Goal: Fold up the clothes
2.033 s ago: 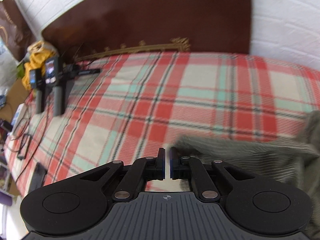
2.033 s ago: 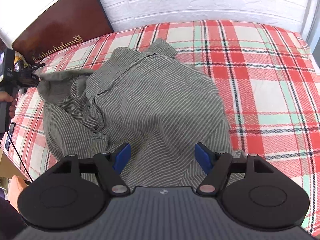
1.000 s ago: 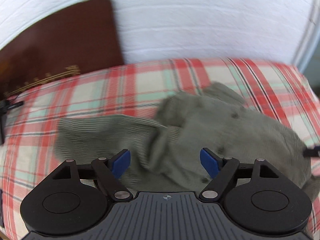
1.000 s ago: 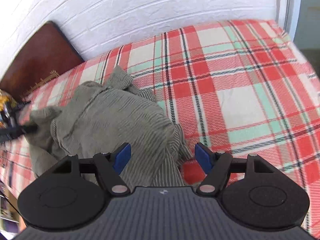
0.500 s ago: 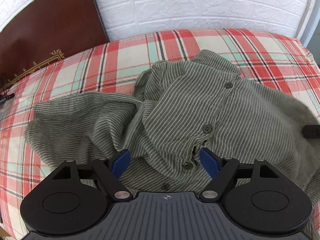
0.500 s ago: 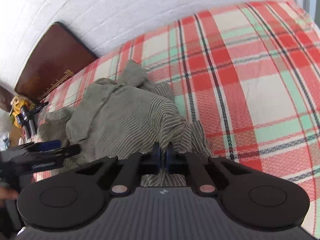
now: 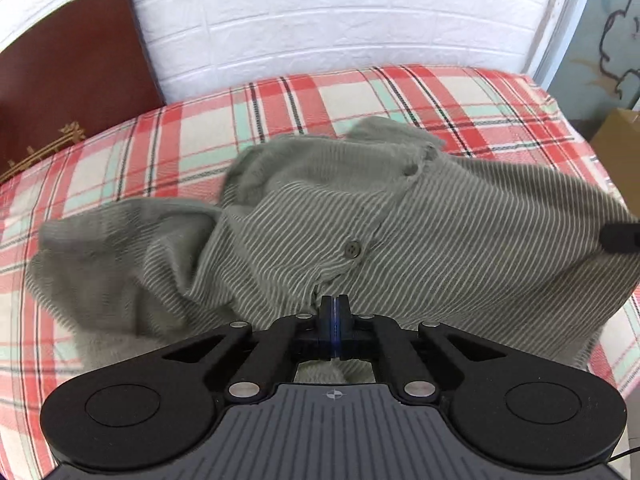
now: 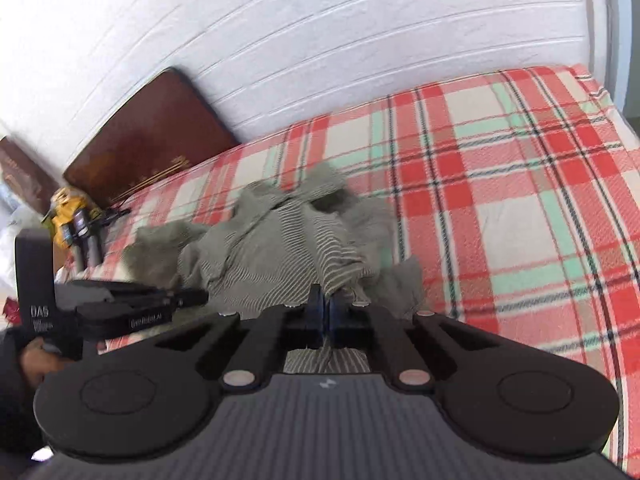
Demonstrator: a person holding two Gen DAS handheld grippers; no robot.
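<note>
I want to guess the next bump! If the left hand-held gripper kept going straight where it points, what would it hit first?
Most likely the grey-green striped button-up shirt that the left hand-held gripper already pinches; its fabric lies straight ahead, over the red plaid bedspread.

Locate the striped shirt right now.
The striped shirt lies crumpled mid-bed on the plaid blanket, below the white wall; the left gripper and right gripper each pinch its near edge.

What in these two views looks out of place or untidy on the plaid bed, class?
The grey-green striped button-up shirt lies crumpled in a heap on the red, cream and mint plaid bedcover, not spread flat. Both tools, left and right, pinch bunched fabric.
</note>
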